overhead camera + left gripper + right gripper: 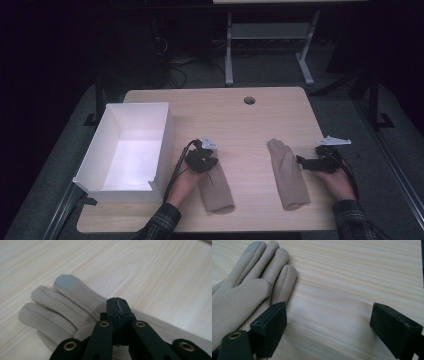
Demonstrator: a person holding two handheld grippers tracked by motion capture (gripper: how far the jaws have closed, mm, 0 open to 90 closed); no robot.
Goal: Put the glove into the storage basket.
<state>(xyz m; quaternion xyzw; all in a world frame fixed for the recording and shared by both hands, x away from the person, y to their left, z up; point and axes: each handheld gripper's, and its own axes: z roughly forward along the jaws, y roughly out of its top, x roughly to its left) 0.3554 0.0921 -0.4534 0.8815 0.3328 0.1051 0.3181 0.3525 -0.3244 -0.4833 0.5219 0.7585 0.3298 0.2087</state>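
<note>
Left tool [117,305] is closed over the left glove [62,310]; right tool [328,326] sits wide apart beside the right glove [244,292] on the tabletop [240,120].

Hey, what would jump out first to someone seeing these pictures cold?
Two beige gloves lie on the wooden table, the left glove under the left hand-held gripper, whose jaws are shut over it. The right glove lies beside the open right hand-held gripper. A white box sits at the table's left edge.
</note>
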